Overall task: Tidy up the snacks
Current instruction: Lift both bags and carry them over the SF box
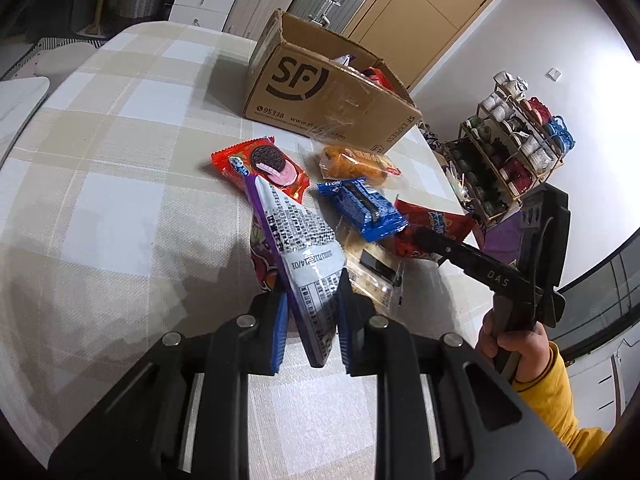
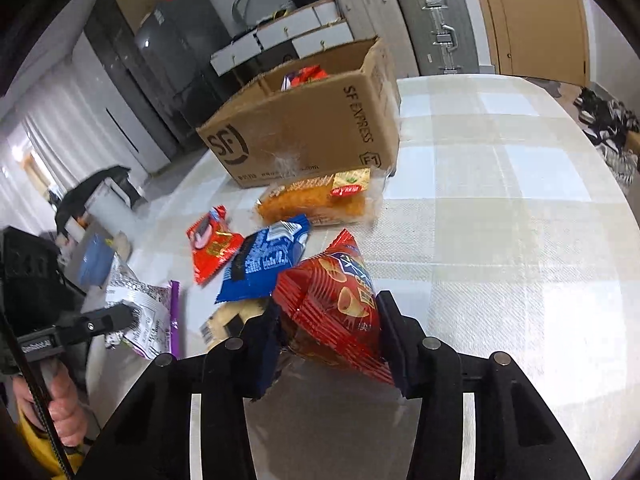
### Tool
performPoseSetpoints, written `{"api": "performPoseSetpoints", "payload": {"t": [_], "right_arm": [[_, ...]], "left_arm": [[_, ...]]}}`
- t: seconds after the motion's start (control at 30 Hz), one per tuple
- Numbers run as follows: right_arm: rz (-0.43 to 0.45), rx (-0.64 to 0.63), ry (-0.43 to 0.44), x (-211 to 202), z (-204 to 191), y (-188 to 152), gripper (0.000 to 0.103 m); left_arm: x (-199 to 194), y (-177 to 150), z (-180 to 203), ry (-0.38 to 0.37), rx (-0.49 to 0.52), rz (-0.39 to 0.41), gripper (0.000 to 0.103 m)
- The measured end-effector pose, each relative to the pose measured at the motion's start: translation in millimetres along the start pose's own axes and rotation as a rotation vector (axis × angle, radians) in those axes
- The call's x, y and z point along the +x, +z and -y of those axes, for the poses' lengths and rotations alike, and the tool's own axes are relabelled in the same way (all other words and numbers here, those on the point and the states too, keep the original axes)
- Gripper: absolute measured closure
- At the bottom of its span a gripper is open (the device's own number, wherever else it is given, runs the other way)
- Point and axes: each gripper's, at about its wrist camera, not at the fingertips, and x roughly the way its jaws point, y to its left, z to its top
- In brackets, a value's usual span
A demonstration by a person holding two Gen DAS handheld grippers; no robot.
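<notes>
My left gripper [image 1: 312, 300] is shut on a purple and white snack packet [image 1: 296, 240], held up over the checked tablecloth [image 1: 120, 160]. My right gripper [image 2: 328, 320] is shut on a red chip bag [image 2: 332, 300], its pads pressing both sides. Loose on the cloth between them lie a red Oreo packet [image 1: 264, 164], a blue cookie packet [image 1: 360, 208], an orange bread roll in clear wrap [image 1: 356, 162] and a pale clear-wrapped snack [image 1: 372, 272]. Behind them stands an open SF cardboard box [image 1: 320, 92] with red packets inside.
The box [image 2: 312, 132] stands near the table's far edge. A shoe rack [image 1: 512, 152] is on the floor beyond the table's side. Suitcases [image 2: 436, 24] and a door [image 2: 532, 16] line the back wall. A hand in a yellow sleeve [image 1: 548, 376] holds the right gripper.
</notes>
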Motion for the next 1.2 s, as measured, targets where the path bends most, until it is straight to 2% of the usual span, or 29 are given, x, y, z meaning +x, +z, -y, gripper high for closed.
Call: {"api": "performPoseSetpoints", "payload": {"t": [0.27,0.73,0.97,1.2], "right_arm": [[0.104,0.027,0.052,-48.0,-11.0,-8.1,0.058],[0.215,0.002,0.236,-116.0,-70.8,-22.8,0.058],[0.23,-0.023,0.249,-132.4,-90.2,-32.2,0.058],[0.258,-0.034,0.257,-147.9,-99.5,-27.6,0.058]], "left_arm": [[-28.4,-5.4,3.8,0.008,0.008,0.052,0.086],[-98.6,-25.1,26.2,-0.012,0.063,0.146,0.086],[-137.3,-40.2,39.5,-0.02,0.091,0.194,0.086],[-171.2,-46.2,52.0,-0.028,0.117,0.236,0.086]]}}
